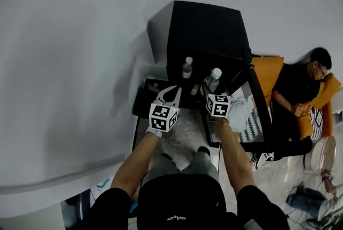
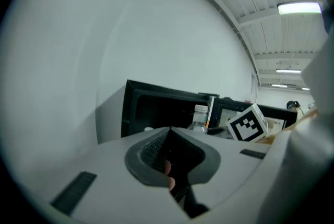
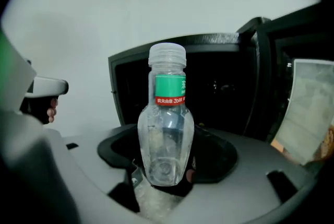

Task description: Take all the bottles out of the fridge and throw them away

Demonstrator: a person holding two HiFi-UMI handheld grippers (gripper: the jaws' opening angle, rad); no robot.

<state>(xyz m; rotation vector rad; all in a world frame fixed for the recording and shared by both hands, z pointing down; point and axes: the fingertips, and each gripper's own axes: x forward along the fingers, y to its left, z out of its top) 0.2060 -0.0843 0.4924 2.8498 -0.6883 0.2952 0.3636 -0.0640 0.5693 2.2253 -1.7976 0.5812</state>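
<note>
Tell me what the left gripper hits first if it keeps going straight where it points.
Probably the open black fridge: the left gripper, jaws shut and empty, aims into its dark interior. The clear bottle shows just right of that line, though depth is hard to judge.

1. The black fridge [image 1: 206,30] stood with its door swung open to the right.
2. A clear bottle [image 3: 166,129] with a green-and-red label and a pale cap sat clamped in the right tool [image 3: 166,178], base toward the tool and neck pointing away.
3. A second bottle [image 1: 187,67], pale-capped, stood upright at the fridge's opening.
</note>
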